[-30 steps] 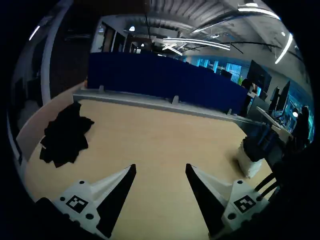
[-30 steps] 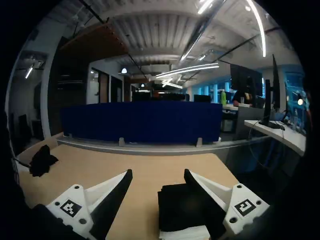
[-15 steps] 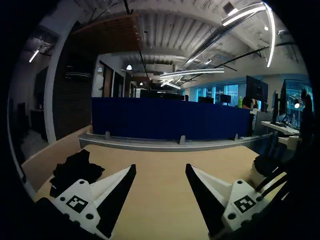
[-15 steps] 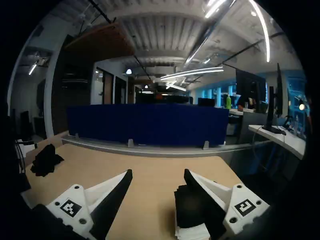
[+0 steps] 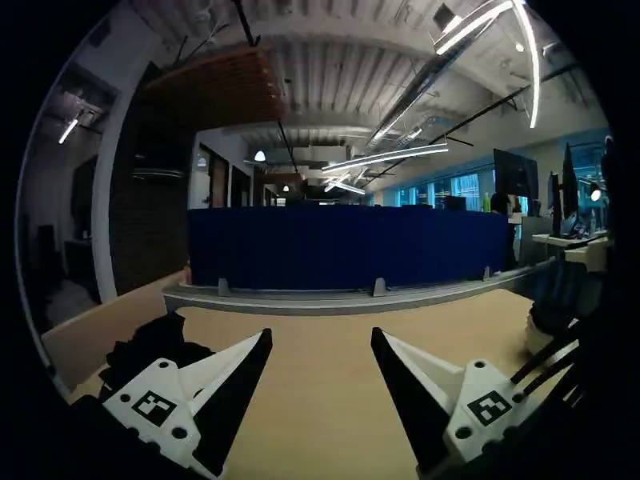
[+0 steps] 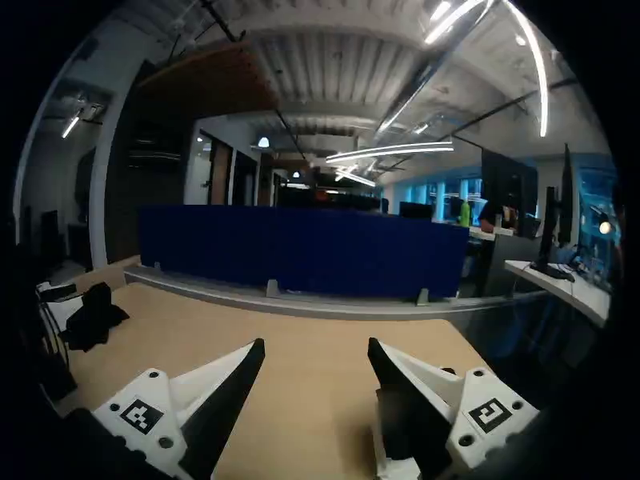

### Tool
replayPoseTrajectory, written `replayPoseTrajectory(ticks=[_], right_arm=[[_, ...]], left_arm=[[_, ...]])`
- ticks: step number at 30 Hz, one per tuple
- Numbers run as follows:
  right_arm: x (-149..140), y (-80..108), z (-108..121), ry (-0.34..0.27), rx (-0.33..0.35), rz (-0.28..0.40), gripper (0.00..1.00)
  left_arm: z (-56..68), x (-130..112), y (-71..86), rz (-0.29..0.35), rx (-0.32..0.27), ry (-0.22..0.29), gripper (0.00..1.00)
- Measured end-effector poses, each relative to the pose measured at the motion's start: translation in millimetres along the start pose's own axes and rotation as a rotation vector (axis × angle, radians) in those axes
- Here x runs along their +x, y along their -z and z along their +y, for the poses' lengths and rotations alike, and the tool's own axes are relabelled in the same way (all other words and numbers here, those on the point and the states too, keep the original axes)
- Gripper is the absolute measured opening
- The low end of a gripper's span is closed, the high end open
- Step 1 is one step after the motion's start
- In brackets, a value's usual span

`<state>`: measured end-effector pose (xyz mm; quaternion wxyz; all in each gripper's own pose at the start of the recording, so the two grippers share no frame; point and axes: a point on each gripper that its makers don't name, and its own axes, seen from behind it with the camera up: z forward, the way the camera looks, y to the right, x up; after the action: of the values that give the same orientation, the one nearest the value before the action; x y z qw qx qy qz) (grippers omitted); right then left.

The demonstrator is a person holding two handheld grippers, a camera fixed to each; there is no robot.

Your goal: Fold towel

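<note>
A crumpled black towel (image 5: 152, 348) lies on the wooden table (image 5: 320, 384) at the left, partly behind my left gripper's left finger. My left gripper (image 5: 320, 364) stands open over bare table with nothing between its fingers. In the right gripper view the same black towel (image 6: 92, 318) lies far off at the table's left edge. My right gripper (image 6: 314, 370) is open and holds nothing. A stack of folded towels (image 6: 392, 432), black on top and white below, sits low behind its right finger.
A blue partition (image 5: 344, 246) on a grey rail (image 5: 336, 300) closes the far edge of the table. The other gripper and folded cloth (image 5: 556, 320) show at the right of the left gripper view. Desks with monitors (image 6: 552, 240) stand beyond the table's right end.
Both grippers have tilted up toward level, so the table takes less of each view. The black towel slid low behind the left finger; the folded stack slid right behind the right finger.
</note>
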<state>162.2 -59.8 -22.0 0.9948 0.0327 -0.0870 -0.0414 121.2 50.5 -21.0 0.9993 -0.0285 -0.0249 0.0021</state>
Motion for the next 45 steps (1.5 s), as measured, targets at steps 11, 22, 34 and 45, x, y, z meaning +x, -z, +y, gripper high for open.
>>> replayPoseTrajectory(ticks=[11,22,34,45], right_arm=[[-31,-29.5,-29,0.060,0.034,-0.041,1.00],[-56,-39.4,-45,0.074,0.038,-0.060,1.00],[-58,-40.1,-40,0.075,0.018,-0.059,1.00],[-63,-38.1,-37,0.075,0.023,-0.062,1.00]], left_arm=[[-26.3,-43,-5.5,0.071,0.066,-0.072,0.91],[-37.5,-89,-11.6,0.097,0.063,-0.051,0.91],[-48.1,-114,-20.4,0.076,0.066,0.001,0.91],[-45.6,-120,-26.1,0.052,0.049,0.006,0.91]])
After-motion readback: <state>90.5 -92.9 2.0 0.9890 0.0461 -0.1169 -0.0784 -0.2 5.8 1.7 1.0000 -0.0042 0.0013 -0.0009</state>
